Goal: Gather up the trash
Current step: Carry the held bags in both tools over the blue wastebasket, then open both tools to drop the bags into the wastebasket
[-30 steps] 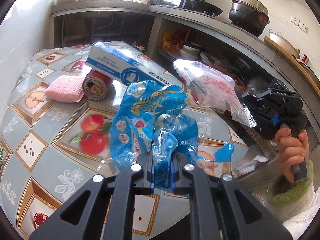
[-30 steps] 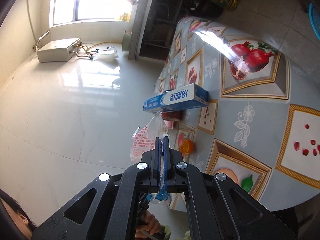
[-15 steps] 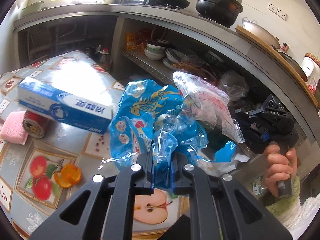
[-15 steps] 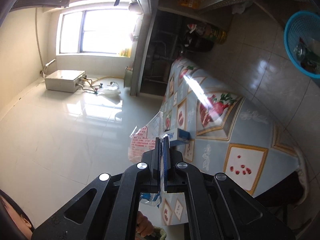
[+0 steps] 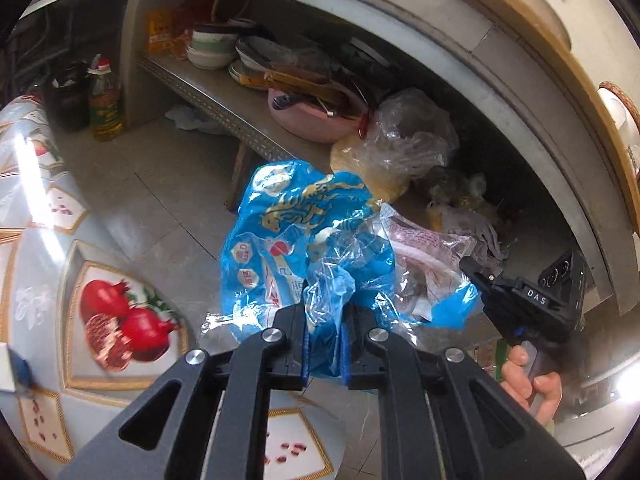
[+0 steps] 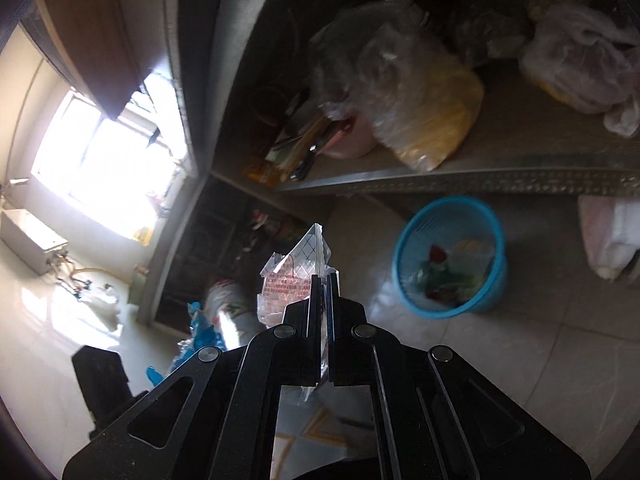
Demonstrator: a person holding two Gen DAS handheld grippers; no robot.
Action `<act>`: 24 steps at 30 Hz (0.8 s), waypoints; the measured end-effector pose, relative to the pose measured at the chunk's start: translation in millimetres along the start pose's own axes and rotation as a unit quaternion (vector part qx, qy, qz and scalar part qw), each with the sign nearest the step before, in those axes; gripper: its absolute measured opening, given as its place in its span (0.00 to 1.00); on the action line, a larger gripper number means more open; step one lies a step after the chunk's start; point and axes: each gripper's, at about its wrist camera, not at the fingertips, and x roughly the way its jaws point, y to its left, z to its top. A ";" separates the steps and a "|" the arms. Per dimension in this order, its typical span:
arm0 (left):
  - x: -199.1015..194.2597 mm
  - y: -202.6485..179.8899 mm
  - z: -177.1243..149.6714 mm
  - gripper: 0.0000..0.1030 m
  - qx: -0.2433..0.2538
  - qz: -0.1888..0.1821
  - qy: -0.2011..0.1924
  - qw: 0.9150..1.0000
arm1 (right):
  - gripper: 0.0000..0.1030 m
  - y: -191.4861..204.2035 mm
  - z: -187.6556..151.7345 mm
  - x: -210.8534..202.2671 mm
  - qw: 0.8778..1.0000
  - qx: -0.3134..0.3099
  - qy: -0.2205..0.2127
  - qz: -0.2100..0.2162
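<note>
Both tongs are clamped: the left gripper (image 5: pixel 324 344) pinches a crumpled blue wrapper (image 5: pixel 304 240) at frame centre, the right gripper (image 6: pixel 320 320) what seems a clear printed wrapper (image 6: pixel 296 276). Right of centre in the right wrist view, a blue bin (image 6: pixel 486 300) stands on the floor.

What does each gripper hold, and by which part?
Left gripper: blue bag, by its crumpled lower end. Right gripper: clear wrapper, by its lower edge.

Trash basket (image 6: pixel 450 256) below shelf (image 6: pixel 460 180)

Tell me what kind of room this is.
Most likely a home kitchen: stacked bowls and a pink basin sit on a shelf under a counter, an oil bottle stands on the tiled floor, and a blue wastebasket holds trash.
</note>
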 end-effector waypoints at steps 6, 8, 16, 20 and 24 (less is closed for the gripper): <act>108.4 -5.3 37.8 0.10 -0.029 -0.018 0.101 0.994 | 0.01 -39.5 5.3 42.3 0.995 -0.015 -0.011 -0.093; 145.3 -2.8 48.5 0.10 -0.044 -0.019 0.131 0.990 | 0.01 -56.4 6.6 63.9 0.993 -0.009 -0.007 -0.116; 266.9 29.3 61.8 0.10 -0.103 0.010 0.215 0.971 | 0.01 -101.9 13.9 140.0 0.983 0.009 -0.008 -0.181; 310.0 43.7 64.8 0.12 -0.130 0.019 0.234 0.963 | 0.01 -112.0 25.8 173.8 0.978 -0.010 -0.033 -0.207; 336.7 58.7 63.3 0.44 -0.159 0.024 0.255 0.953 | 0.09 -130.8 25.5 217.2 0.970 -0.031 -0.018 -0.242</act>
